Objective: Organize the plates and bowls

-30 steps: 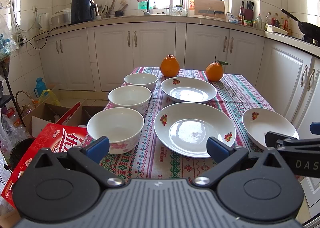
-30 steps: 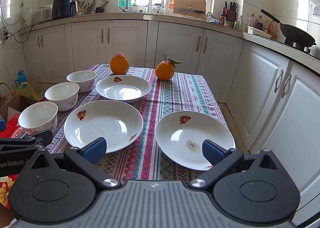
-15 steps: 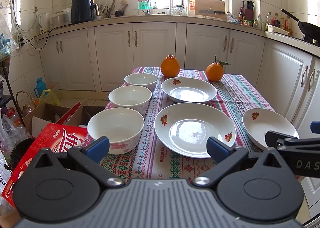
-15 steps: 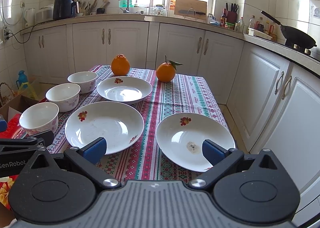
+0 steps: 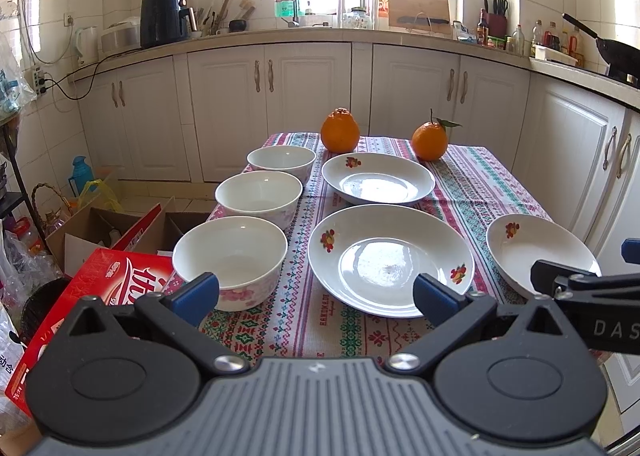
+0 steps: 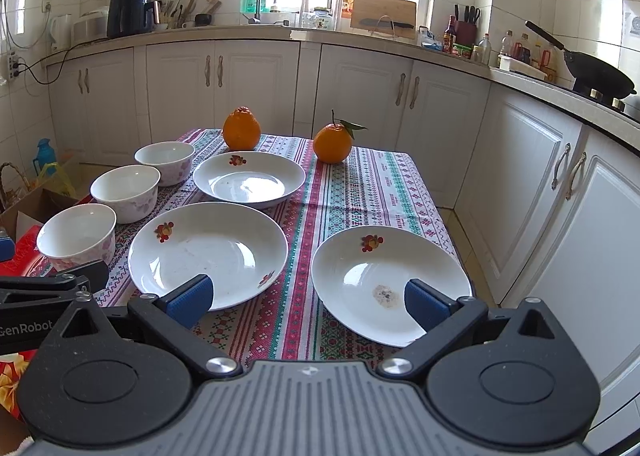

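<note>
- Nothing has been gathered so far, judging by the layout: every plate and bowl lies apart on the patterned tablecloth (image 5: pixel 472 192), so the step in hand looks like the approach before a first pick.
- The left gripper (image 5: pixel 316 294) hangs above the near table edge with its blue pads spread wide and nothing between them; it faces the gap between the nearest bowl (image 5: pixel 231 258) and the largest plate (image 5: pixel 390 258).
- The right gripper (image 6: pixel 307 296) is likewise wide and empty, facing the gap between the largest plate (image 6: pixel 208 252) and the right-hand plate (image 6: pixel 390 288), which has a small grey smudge in its well.
- The next move probably calls for one gripper to drop to a rim, pinch it between the pads and lift the piece onto a matching one; thin plate rims lying flat on cloth may be awkward to get a pad under.
- Bowls: three, in a row along the left edge, the nearest bowl, the middle bowl (image 5: pixel 259 195) and the far bowl (image 5: pixel 281 161).
- Plates: three, the largest plate, the far plate (image 5: pixel 378 178) behind it, and the right-hand plate near the right edge.
- Oranges: two, the left orange (image 5: pixel 340 131) and the leafed orange (image 5: pixel 430 141), at the far end.
</note>
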A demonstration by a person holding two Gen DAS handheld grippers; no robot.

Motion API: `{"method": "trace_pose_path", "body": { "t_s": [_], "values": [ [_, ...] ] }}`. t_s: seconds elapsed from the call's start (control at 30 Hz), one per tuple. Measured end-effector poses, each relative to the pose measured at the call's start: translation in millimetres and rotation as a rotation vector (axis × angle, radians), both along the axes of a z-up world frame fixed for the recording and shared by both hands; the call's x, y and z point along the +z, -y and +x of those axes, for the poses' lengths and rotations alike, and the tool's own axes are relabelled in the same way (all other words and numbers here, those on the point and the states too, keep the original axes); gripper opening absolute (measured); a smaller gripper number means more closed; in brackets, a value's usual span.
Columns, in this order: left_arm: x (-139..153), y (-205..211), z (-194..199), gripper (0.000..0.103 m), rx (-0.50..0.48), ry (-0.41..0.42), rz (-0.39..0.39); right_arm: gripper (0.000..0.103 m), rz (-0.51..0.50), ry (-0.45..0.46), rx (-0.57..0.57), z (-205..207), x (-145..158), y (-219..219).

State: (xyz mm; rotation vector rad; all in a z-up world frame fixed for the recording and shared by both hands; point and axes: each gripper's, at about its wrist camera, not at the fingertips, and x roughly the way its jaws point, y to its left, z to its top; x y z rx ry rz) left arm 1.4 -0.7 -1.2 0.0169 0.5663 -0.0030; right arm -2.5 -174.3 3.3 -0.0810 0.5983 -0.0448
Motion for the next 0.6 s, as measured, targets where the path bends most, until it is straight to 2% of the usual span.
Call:
{"method": "trace_pose_path", "body": {
  "t_s": [0.33,0.6],
  "values": [
    [3.4,6.7,12.9,0.102,-0.038,0.001,0.013,0.103,0.019,-0.005,0.025,6.5,1.6,7.8],
    [14.7,13.7,31.6,0.102,-0.133,0.035,0.028,0.103,0.043,0.021,0.057,16.5,8.6,41.5]
  ]
}}
